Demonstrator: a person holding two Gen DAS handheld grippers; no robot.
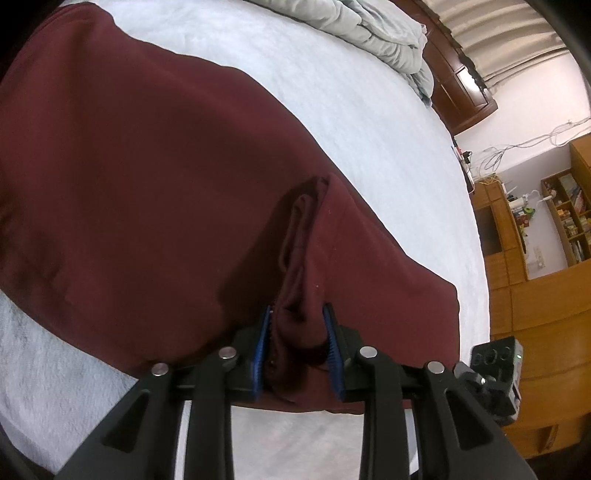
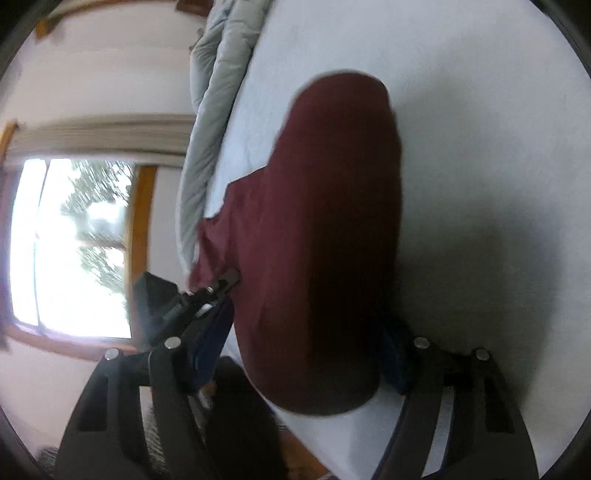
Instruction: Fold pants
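One pair of maroon pants point(image 1: 147, 177) lies on the white bed sheet point(image 1: 369, 129), reaching toward the bed's near edge. The left gripper point(image 1: 297, 354) is clamped on a bunched fold of the fabric between its two blue pads point(image 1: 258, 354). The right gripper point(image 2: 299, 354) has its fingers spread wide, the cloth running between them; I cannot tell whether it grips. One rumpled grey duvet point(image 1: 373, 33) sits at the far edge. Wooden shelving point(image 1: 535, 236) stands beyond the bed, and a window point(image 2: 74, 251) shows in the right wrist view.
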